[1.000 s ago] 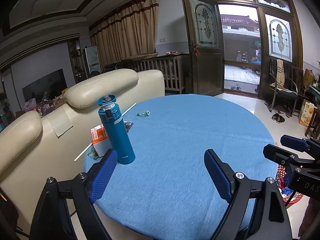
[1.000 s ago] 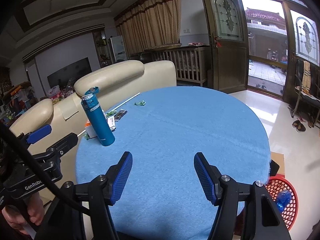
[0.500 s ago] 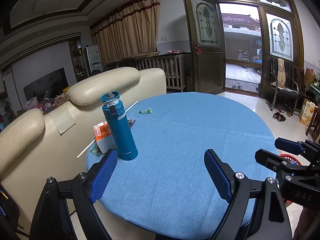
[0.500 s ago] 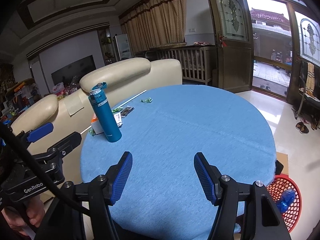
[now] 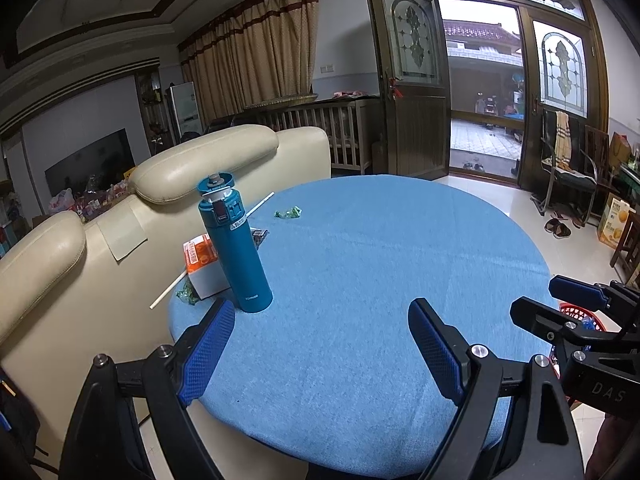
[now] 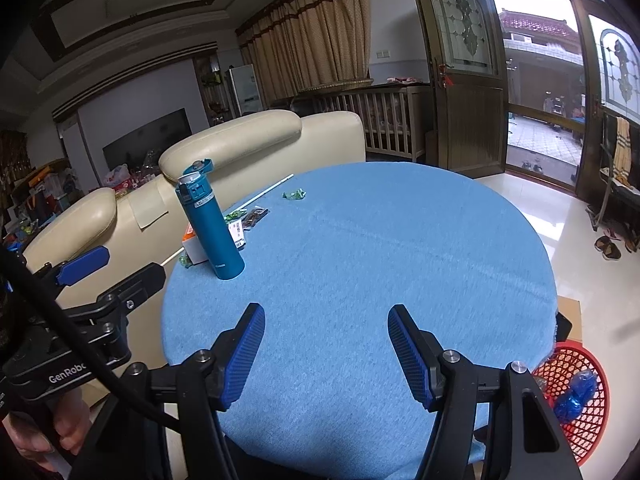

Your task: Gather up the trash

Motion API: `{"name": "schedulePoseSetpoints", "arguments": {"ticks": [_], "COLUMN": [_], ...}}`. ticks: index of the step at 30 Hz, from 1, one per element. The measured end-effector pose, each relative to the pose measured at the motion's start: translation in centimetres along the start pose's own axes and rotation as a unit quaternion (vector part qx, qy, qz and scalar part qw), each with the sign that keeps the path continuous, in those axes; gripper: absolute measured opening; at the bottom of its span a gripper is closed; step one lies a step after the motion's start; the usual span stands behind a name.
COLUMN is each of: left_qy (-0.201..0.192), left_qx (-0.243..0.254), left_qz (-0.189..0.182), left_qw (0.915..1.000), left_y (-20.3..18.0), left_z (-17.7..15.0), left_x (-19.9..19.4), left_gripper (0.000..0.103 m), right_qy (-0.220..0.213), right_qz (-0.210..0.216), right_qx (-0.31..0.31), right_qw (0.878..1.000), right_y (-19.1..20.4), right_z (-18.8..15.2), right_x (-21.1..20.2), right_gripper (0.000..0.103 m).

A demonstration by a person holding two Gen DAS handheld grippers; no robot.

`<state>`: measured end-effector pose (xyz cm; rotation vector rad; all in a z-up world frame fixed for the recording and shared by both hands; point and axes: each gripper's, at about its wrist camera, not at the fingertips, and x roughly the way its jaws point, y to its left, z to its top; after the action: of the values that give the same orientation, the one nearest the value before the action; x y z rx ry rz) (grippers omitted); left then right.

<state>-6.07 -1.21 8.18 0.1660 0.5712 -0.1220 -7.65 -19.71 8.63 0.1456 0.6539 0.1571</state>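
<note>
Both grippers — left gripper (image 5: 320,344) and right gripper (image 6: 326,350) — are held wide and empty over the table's (image 6: 400,264) near edge; a candy wrapper (image 6: 294,194) lies near its far edge.

Both grippers — left gripper (image 5: 320,348), right gripper (image 6: 326,350) — are black frames with blue ribbed pads (image 6: 410,350), silver screws (image 6: 450,355), a black cable (image 6: 52,316) and white lettering.

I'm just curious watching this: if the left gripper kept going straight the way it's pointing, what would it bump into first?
Most likely the bare blue tablecloth. The left gripper is open, empty and angled down at the table. The teal bottle stands left of that line, though depth is hard to judge.
</note>
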Motion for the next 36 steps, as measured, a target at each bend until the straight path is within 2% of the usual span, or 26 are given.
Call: {"name": "schedulePoseSetpoints", "arguments": {"ticks": [36], "left_qy": [0.014], "left_qx": [0.003], "left_qz": [-0.002], "left_qw": [0.9999], "left_y": [-0.49], "left_z": [0.09], "left_x": [0.33], "left_gripper": [0.089], "right_qy": [-0.001], "right_qz": [0.005], "right_qx": [0.015], "right_qw": [1.000], "right_y": [-0.74], "right_z": [-0.19], "right_x": [-0.08], "right_gripper": [0.068]}}
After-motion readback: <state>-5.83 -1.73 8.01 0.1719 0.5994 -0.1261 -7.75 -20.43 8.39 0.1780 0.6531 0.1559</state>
